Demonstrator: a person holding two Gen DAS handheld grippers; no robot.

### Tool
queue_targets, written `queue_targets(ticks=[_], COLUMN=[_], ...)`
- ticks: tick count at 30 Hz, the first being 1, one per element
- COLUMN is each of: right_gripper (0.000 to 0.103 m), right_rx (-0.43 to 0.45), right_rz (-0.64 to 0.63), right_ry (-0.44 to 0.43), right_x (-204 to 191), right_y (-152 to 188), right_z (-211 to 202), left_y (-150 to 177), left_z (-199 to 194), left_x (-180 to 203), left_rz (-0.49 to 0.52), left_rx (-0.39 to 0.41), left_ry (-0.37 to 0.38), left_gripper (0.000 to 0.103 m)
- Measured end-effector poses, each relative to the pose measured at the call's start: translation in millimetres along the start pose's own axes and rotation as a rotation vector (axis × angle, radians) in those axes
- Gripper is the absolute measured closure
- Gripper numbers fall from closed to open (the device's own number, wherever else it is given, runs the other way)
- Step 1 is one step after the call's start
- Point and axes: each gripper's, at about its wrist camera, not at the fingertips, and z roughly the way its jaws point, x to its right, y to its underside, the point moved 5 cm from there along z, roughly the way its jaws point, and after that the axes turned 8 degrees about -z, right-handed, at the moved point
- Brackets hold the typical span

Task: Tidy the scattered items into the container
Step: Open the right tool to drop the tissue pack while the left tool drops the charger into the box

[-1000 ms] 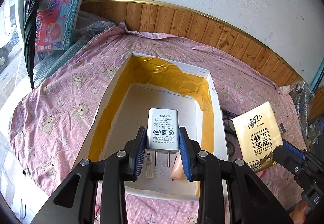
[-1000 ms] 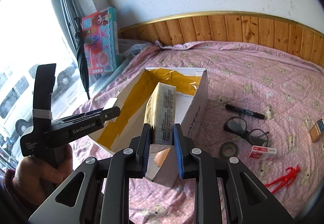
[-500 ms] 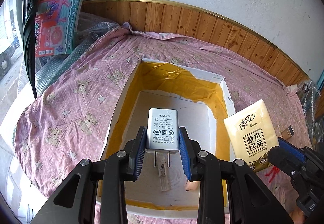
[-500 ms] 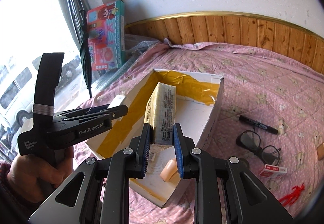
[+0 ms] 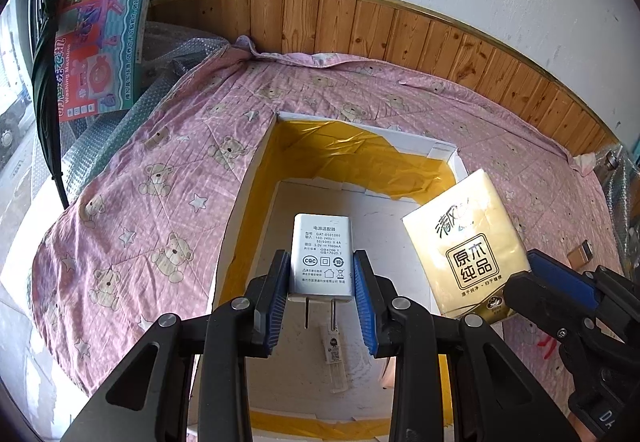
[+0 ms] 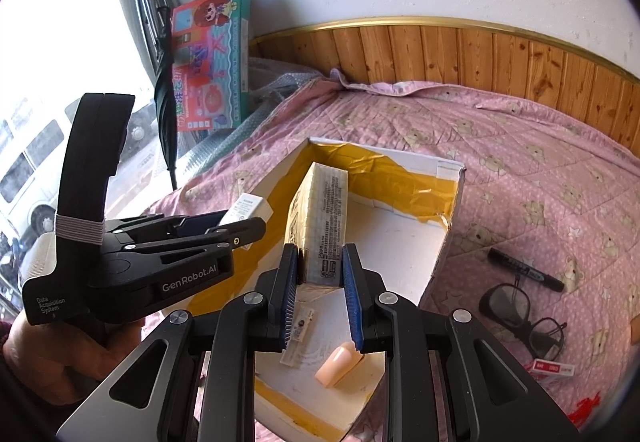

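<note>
The left gripper is closed on a white rectangular power adapter, both blue pads pressed against its sides, its two metal prongs pointing back toward the camera. The adapter hangs above the open interior of the white cardboard box lined with yellow tape, which rests on a pink quilted bedspread printed with bears and stars.

The right gripper is clamped on a pale yellow soft pack of tissues, held upright on its narrow edge over the same box. In the left wrist view the pack shows its printed face near the box's right wall.

Inside the box, on the white floor, lie a small clear flat packet and a peach-coloured rounded piece.

Outside the box, on the bedspread to the right, lie a black marker pen, black-framed spectacles, a small red-and-white carton and a red plastic item at the frame edge.
</note>
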Motion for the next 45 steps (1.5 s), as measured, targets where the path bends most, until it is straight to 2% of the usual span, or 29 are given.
queue_targets(ticks=[13, 27, 32, 38, 45], right_gripper=[0.08, 0.079, 0.073, 0.073, 0.073], right_rx=[-0.052, -0.114, -0.136, -0.104, -0.071], right_rz=[-0.004, -0.009, 0.009, 0.108, 0.18], right_ry=[0.018, 0.055, 0.074, 0.032, -0.015], right_x=[13, 28, 37, 48, 43], right_y=[-12, -21, -16, 0, 23], right_z=[34, 66, 79, 59, 27], left_y=[-14, -20, -18, -10, -7], left_z=[33, 63, 82, 77, 41], left_x=[1, -5, -3, -15, -22], left_rz=[0.011, 0.016, 0.039, -0.009, -0.039], left_rx=[-0.08, -0.129, -0.172, -0.158, -0.109], left_ry=[0.023, 0.002, 0.009, 0.02, 0.04], left_gripper=[0.07, 0.07, 0.068, 0.065, 0.065])
